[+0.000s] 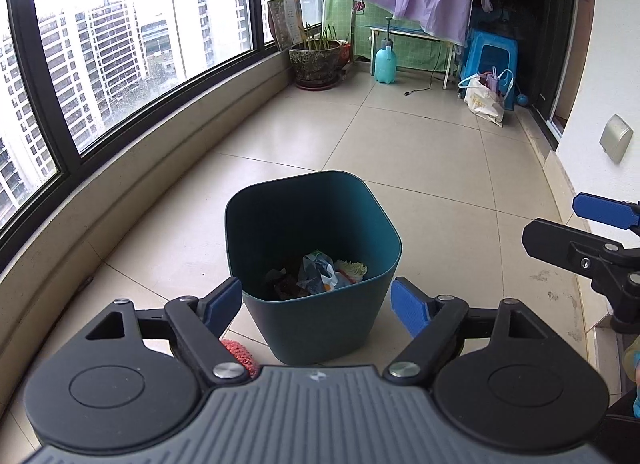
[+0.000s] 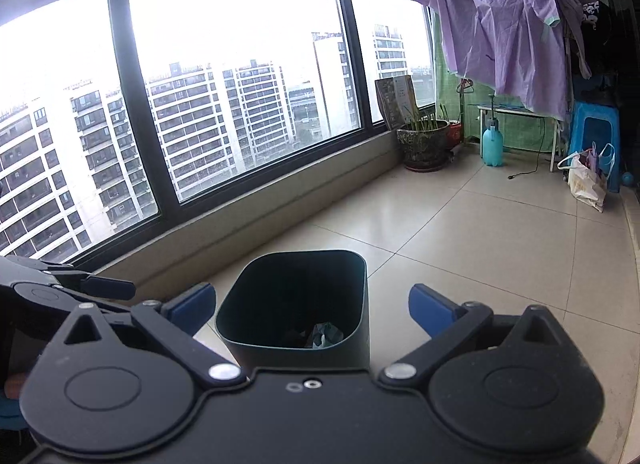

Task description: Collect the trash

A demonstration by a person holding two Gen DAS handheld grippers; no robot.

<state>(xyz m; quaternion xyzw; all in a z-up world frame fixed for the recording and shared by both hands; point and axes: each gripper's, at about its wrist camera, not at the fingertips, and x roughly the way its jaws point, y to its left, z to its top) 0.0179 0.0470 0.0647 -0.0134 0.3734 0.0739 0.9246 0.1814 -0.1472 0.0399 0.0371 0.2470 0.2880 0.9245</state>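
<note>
Both jaws agape above bin (image 1: 312,264).

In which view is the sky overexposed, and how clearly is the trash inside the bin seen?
Right wrist view: sky behind the window is blown out white, and the bin interior is dark, trash barely visible. Left wrist view: sky also bright, but the wrappers in the bin show clearly.

A purple garment (image 2: 516,35) is hanging by the window (image 2: 240,103); a plant pot (image 1: 316,59), spray bottle (image 1: 385,63) and blue stool (image 1: 490,59) are standing below.
</note>
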